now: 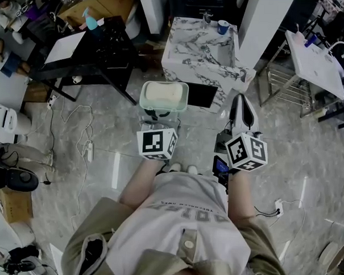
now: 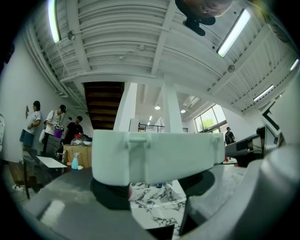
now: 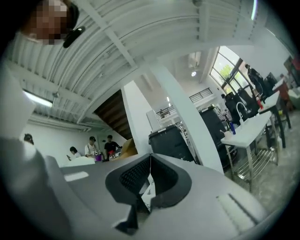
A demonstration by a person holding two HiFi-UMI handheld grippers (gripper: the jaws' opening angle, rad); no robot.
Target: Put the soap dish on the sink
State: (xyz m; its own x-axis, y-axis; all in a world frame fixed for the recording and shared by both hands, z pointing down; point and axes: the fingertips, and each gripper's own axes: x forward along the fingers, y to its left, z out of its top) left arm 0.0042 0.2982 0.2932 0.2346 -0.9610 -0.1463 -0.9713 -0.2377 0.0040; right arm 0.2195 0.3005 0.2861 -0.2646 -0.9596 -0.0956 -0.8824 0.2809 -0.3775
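- Jaws of the left gripper (image 2: 154, 187) are standing wide apart and clamping the soap dish (image 2: 157, 157) by its near end, with the dark pads (image 2: 110, 197) pressing against it. With only 1 end gripped, the dish is probably at risk of pivoting or slipping out on the way.
- Soap (image 1: 162, 92) is lying loose in the dish, which is hanging in the air in front of the person, short of the sink. Any tilt could be sending the bar over the low wall.
- Jaws of the right gripper (image 3: 150, 180) are pressing together on nothing. This gripper is riding near the dish on its right and giving no support. A swing inward could be knocking the dish loose.
- Marble sink (image 1: 201, 47) is waiting ahead. A dish coming in too low would be striking its front edge. A dish released over the basin rather than on the flat rim would likely be sliding down.
- Blue cup (image 1: 223, 27) and faucet (image 1: 207, 16) are occupying the back rim, so a long reach could be bumping either of the 2.
- Cables (image 1: 83, 144) are trailing over the floor to the person's left, so a sideways step could be catching them and jolting the carry.
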